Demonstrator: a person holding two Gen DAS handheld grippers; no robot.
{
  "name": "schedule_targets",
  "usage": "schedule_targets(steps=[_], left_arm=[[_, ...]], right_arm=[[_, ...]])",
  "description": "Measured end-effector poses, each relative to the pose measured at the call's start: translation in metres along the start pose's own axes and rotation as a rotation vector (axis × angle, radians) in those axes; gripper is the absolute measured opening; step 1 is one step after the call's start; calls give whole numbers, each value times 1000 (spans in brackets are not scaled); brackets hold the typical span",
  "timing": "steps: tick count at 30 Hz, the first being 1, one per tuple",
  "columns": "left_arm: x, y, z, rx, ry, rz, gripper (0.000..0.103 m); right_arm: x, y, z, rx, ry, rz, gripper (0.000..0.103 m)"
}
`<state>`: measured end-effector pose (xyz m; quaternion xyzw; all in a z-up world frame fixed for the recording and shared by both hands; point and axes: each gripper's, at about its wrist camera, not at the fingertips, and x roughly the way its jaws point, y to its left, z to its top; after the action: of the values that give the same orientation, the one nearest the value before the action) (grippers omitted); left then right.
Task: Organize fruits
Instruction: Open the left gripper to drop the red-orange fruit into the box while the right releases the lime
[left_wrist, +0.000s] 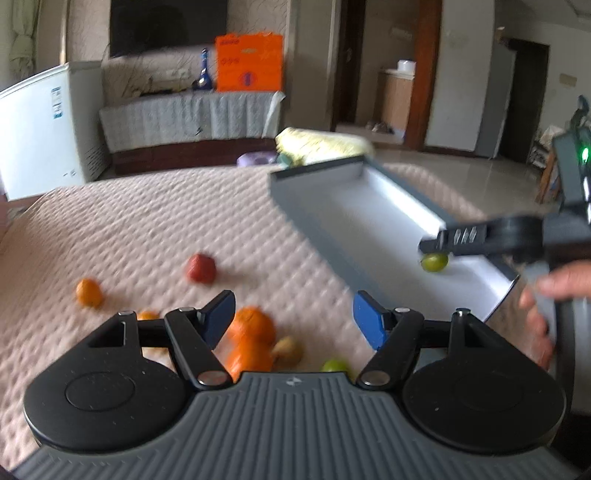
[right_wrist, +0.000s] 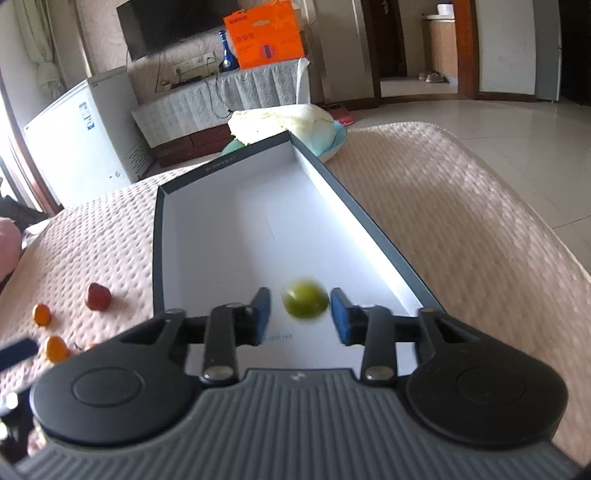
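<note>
My right gripper (right_wrist: 300, 315) hangs over the near end of the box (right_wrist: 236, 221), jaws apart, with a blurred green fruit (right_wrist: 306, 302) between the pads, touching neither. The box runs away toward 12 o'clock on the quilted desk (right_wrist: 443, 192). At 9 o'clock, outside the box, lie a red fruit (right_wrist: 98, 297) and two small oranges (right_wrist: 41, 314).

We're in somebody's home here, a living room by the look of it: a dark television (right_wrist: 173, 26) on the wall above a cloth-draped cabinet (right_wrist: 225, 99), a white fridge (right_wrist: 85, 140) standing to its left. There's a tiled floor (right_wrist: 517, 122) running off to wooden doorways (shoes by one), and a quilted pink cover (right_wrist: 443, 206) underfoot.
</note>
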<state>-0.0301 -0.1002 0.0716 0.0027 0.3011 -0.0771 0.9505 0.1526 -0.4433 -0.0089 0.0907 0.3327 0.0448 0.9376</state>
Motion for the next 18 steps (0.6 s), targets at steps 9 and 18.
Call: schedule_targets(steps=[9, 18], left_arm=[[-32, 43, -31, -63, 5, 80, 75], [-21, 88, -36, -182, 16, 169, 75]], right_arm=[[-15, 17, 1, -46, -110, 23, 48], [-48, 41, -15, -108, -191, 134, 48]])
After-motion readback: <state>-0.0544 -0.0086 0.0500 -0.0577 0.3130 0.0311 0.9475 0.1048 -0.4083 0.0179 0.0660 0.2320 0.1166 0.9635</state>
